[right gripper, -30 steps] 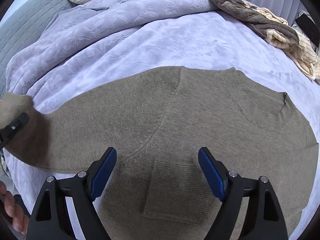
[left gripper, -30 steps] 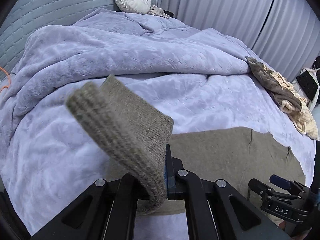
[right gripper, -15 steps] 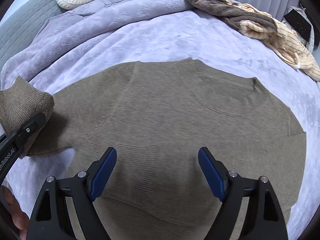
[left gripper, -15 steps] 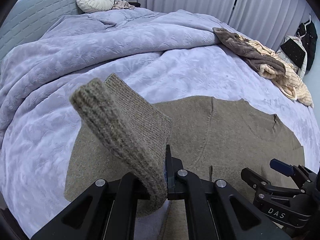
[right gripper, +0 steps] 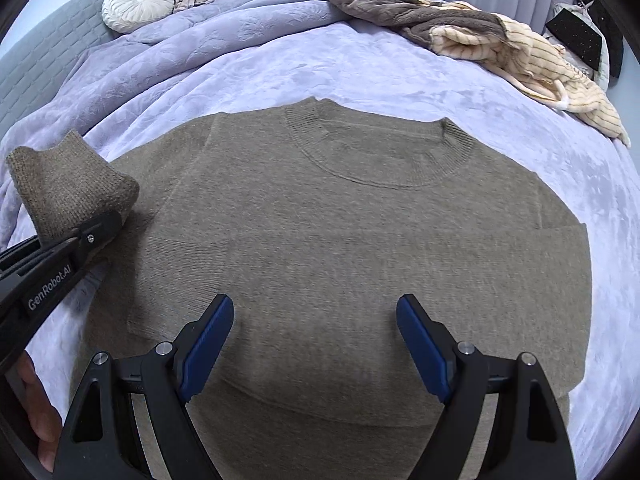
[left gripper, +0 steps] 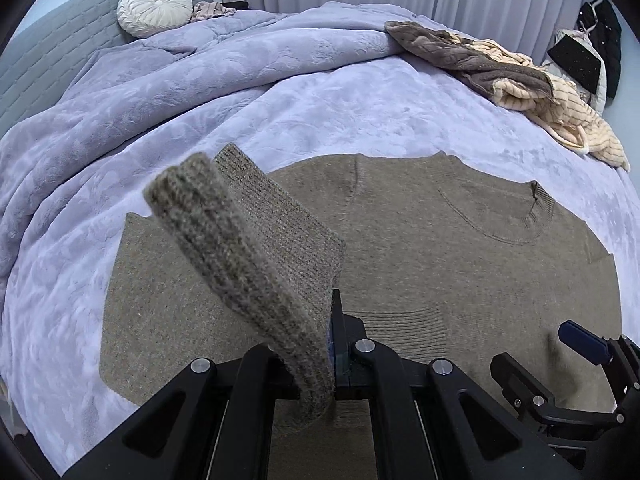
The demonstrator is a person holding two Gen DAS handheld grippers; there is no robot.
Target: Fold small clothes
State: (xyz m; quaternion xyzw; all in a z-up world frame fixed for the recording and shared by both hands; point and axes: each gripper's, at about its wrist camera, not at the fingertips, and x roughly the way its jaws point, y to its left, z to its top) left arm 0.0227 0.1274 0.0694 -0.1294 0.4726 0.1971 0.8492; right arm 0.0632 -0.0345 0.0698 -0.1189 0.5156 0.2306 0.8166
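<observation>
Sweater [right gripper: 360, 248], olive-brown knit, lies flat on the bed [right gripper: 400, 76], collar away from the cameras, one sleeve already laid across the chest. The left tongs [left gripper: 332, 356] are pressed together on the ribbed cuff [left gripper: 240, 248] of the other sleeve, which stands lifted above the body of the garment. The right tongs [right gripper: 316, 344] are spread wide and empty, hovering over the lower chest without touching it.

Judgement on the step in hand: the lifted sleeve is being carried across the front. To do it well, the cuff should travel low and taut so the fold falls at the shoulder seam, and be laid parallel to the sleeve already folded. The free tongs could pin the shoulder area to stop the body dragging on the soft blanket.

Surroundings: a rumpled lilac blanket [left gripper: 180, 92] lies heaped toward the headboard, well apart from the work. A pile of brown and cream clothes [right gripper: 480, 36] sits at the far right edge, and a round white cushion [left gripper: 154, 0] at the head. Nothing stands in the path; the plush surface may let the knit creep.
</observation>
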